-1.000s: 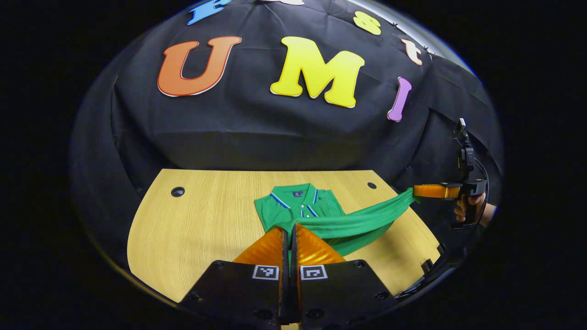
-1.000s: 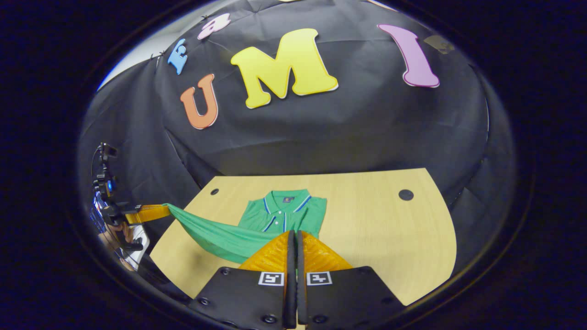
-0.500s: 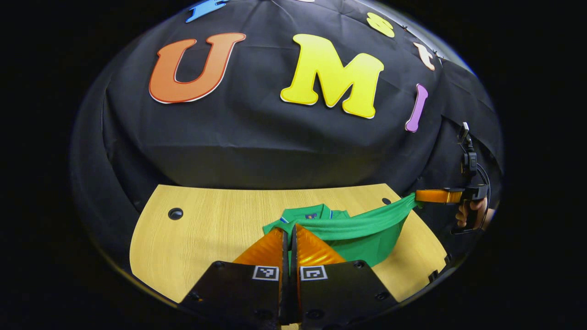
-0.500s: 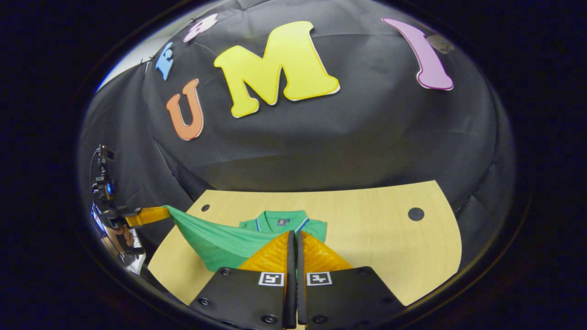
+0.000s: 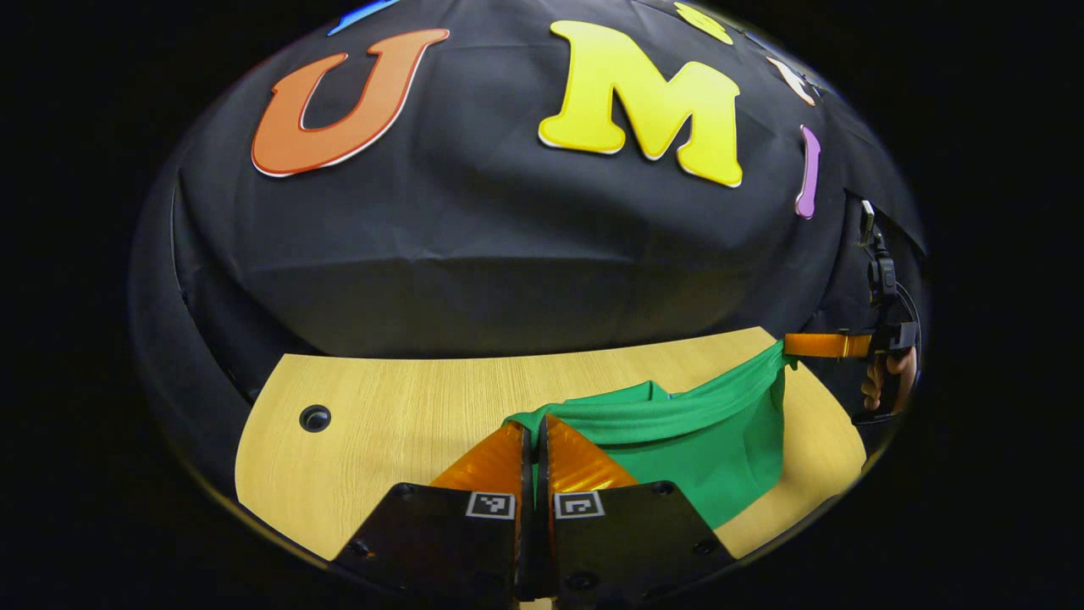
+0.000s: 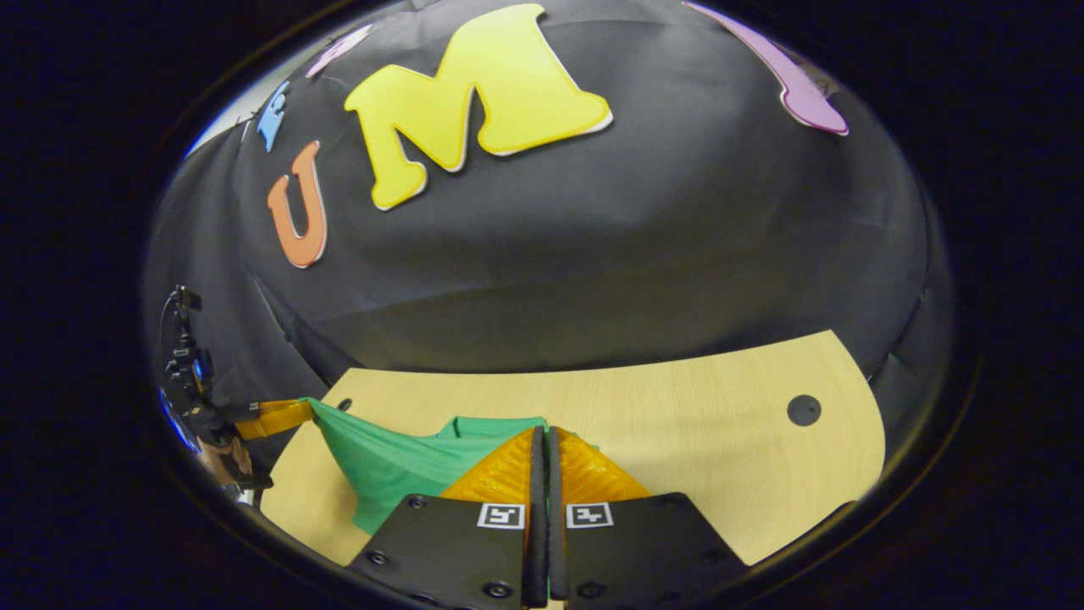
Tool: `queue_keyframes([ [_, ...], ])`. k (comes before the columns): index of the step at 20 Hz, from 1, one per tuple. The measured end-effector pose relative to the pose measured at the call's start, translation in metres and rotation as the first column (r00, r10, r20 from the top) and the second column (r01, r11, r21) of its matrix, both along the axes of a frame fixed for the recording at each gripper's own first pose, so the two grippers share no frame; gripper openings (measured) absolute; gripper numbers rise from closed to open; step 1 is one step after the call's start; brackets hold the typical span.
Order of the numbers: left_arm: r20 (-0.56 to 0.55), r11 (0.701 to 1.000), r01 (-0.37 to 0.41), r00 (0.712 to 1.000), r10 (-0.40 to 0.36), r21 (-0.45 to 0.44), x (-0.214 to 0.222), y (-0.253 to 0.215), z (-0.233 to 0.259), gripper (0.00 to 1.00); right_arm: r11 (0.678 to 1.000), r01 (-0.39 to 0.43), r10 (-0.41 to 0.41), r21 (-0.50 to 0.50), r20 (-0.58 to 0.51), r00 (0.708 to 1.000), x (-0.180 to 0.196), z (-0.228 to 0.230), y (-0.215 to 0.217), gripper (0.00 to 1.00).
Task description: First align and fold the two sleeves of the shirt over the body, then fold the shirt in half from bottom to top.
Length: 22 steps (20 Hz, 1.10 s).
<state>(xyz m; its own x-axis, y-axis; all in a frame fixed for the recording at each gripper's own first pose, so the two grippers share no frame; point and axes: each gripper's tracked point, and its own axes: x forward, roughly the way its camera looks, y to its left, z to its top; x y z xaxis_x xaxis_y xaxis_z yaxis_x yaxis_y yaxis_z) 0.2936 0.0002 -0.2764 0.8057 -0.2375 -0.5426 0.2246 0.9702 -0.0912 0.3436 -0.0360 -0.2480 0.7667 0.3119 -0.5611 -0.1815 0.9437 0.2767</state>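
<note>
Shirt, green, hem lifted for the bottom-to-top fold

Shirt (image 5: 694,457): green knit polo, lying on the wooden table (image 5: 398,415). Its near edge is raised off the wood and stretched between my two grippers, so the cloth hangs as a shallow sling over the body; a bit of collar (image 5: 650,390) peeks just above the lifted edge.

Left gripper (image 5: 533,440): fingers drawn together on one corner of the hem, cloth pinched between them. In the right gripper view it sits far off at the left (image 6: 275,415), held by my hand (image 6: 222,457), green fabric trailing from its tip.

Right gripper (image 6: 546,445): likewise clamped on the other hem corner. In the left gripper view it appears at the far right (image 5: 826,345), its hand (image 5: 885,385) behind it.

Step in hand, by my reckoning: the half fold, hem travelling toward the collar (sleeves I judge already folded in, though the lifted cloth hides them).

Handling notes:
- Keep both corners level and equally far forward, or the fold line skews.
- Hold mild tension across the hem; the sag in the middle could land as a crease.
- Lower the hem to meet the shoulders, just short of the collar, before letting go.
- Release both sides together.
</note>
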Motion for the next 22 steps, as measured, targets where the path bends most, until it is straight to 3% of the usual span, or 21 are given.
queue_keyframes([
  [7,-0.049,0.998,-0.059,0.997,0.059,0.005,0.026,0.001,-0.065,0.04,0.998,-0.014,0.015,-0.069,0.009,1.000,0.040,-0.058,0.002,0.03],
  [12,-0.061,0.996,-0.093,0.994,0.092,-0.012,0.041,-0.008,-0.101,0.08,0.991,0.052,-0.055,-0.120,-0.022,0.998,0.056,-0.100,0.000,0.03],
  [14,-0.066,0.995,-0.101,0.993,0.101,0.006,0.039,-0.010,-0.105,0.12,0.986,0.082,-0.086,-0.143,-0.023,0.996,0.058,-0.103,-0.002,0.08],
  [16,-0.055,0.993,-0.115,0.992,0.114,-0.017,0.034,-0.013,-0.094,0.17,0.982,0.112,-0.108,-0.155,0.031,0.994,0.057,-0.086,-0.003,0.46],
  [17,-0.049,0.992,-0.127,0.991,0.126,-0.020,0.030,-0.012,-0.088,0.44,0.977,0.120,-0.110,-0.175,0.066,0.992,0.054,-0.074,-0.005,0.65],
  [19,-0.033,0.988,-0.154,0.988,0.153,-0.022,0.020,-0.007,-0.069,1.00,0.971,0.128,-0.107,-0.201,0.113,0.988,0.040,-0.047,-0.005,0.76],
  [20,-0.009,0.985,-0.168,0.986,0.168,-0.028,0.014,-0.006,-0.053,1.00,0.970,0.131,-0.104,-0.204,0.139,0.985,0.034,-0.031,-0.002,0.94],
  [22,0.050,0.981,-0.184,0.981,0.187,-0.053,-0.003,-0.006,-0.010,1.00,0.967,0.142,-0.095,-0.212,0.220,0.971,0.016,0.013,-0.002,0.96],
])
